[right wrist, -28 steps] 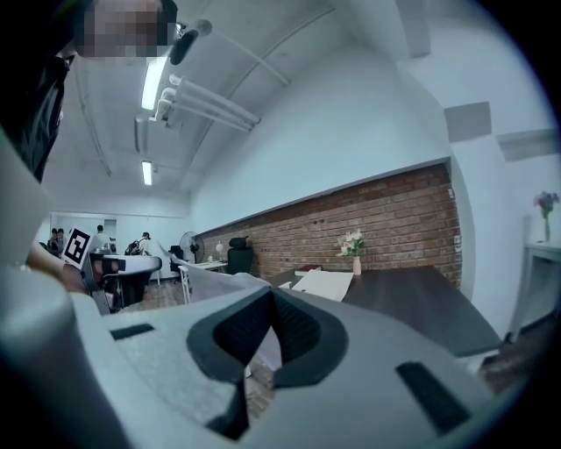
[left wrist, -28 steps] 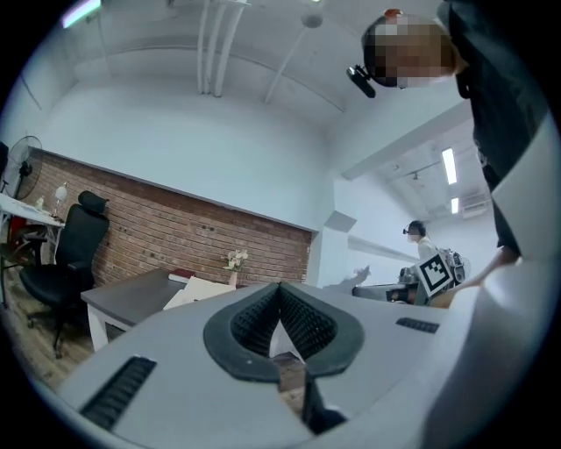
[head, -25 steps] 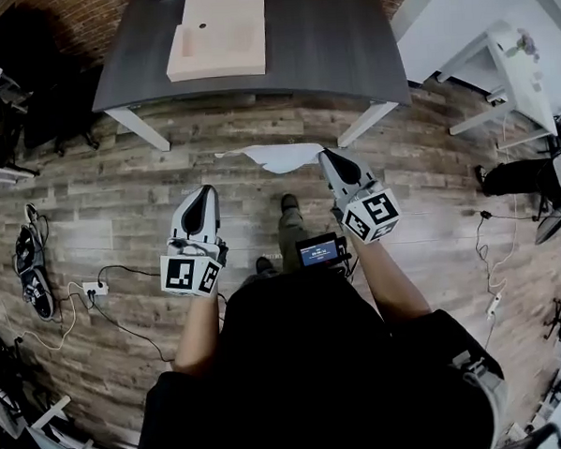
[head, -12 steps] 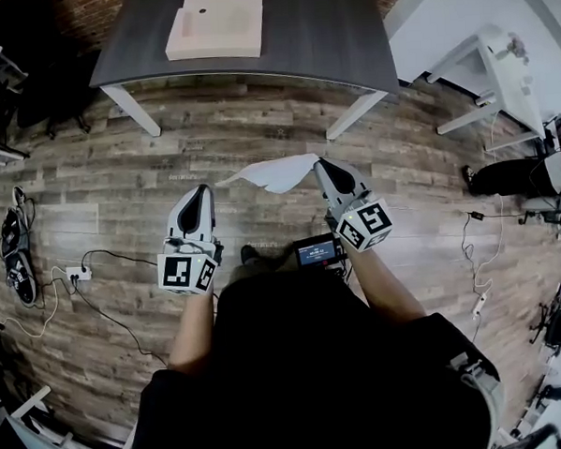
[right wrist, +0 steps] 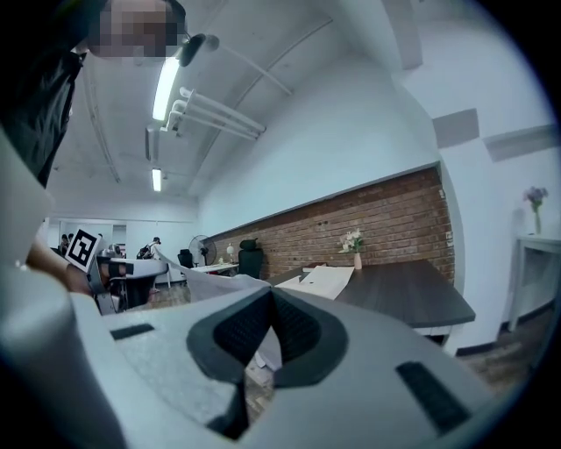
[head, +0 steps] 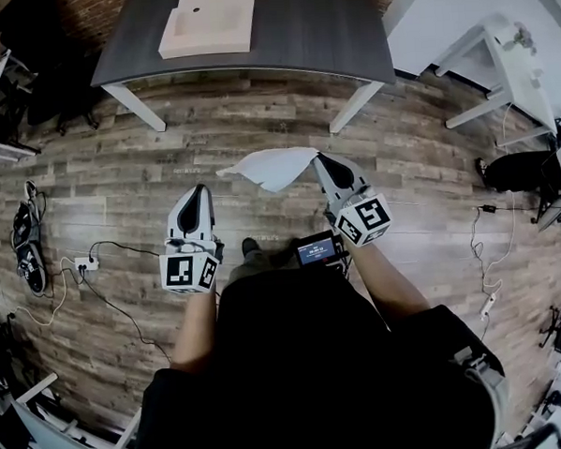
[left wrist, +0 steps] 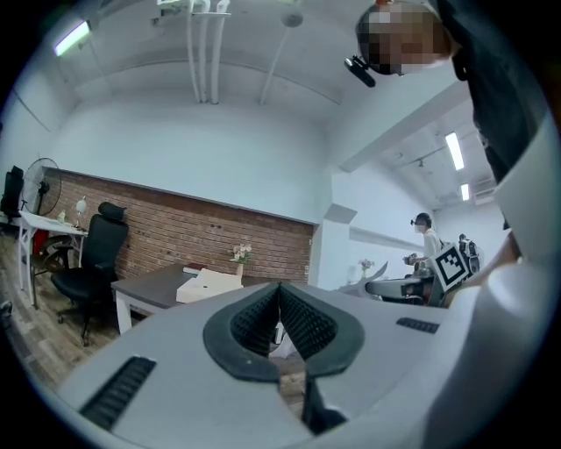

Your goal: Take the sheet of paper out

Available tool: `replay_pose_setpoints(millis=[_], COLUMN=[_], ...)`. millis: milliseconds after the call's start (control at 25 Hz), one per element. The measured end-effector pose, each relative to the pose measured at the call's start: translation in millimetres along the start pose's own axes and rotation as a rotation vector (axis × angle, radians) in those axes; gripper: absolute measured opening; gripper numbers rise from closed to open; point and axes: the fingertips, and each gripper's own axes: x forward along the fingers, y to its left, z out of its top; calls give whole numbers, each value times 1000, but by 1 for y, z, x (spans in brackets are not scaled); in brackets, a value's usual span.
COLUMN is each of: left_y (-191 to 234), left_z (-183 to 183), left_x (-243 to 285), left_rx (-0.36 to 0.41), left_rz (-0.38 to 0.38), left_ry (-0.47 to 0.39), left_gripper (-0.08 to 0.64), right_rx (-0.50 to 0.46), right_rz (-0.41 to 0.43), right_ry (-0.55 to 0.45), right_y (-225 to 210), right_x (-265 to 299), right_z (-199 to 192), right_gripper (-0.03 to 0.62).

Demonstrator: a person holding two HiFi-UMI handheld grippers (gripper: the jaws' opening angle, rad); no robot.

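A white, slightly crumpled sheet of paper (head: 272, 168) hangs in the air over the wooden floor, in front of the person. My right gripper (head: 319, 158) is shut on the sheet's right edge. In the right gripper view the paper (right wrist: 203, 285) spreads out to the left of the closed jaws of my right gripper (right wrist: 272, 295). My left gripper (head: 201, 189) is held level to the left of the sheet, apart from it. The pads of my left gripper (left wrist: 280, 289) meet with nothing between them.
A dark table (head: 299, 35) stands ahead, bearing a beige cardboard box (head: 206, 21). A white desk (head: 502, 66) is at the right. At the left are a black chair (head: 39, 86) and a power strip with cables (head: 84, 265) on the floor.
The table has slid farther away at the top of the head view as both grippers drew back from it. The paper stays in the right gripper.
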Motion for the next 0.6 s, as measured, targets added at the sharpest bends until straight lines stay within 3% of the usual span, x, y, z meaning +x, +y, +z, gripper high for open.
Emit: replay_pose_setpoints(millis=[600], left_y=[-46], left_z=[-14], left_x=[1], left_rx=[27], left_rz=[12], left_ry=[33], left_gripper=[-2], right_rx=[17], right_rz=[17], right_ry=[-60], right_y=[-21], right_x=[-29], right_z=[1], right_gripper=[2])
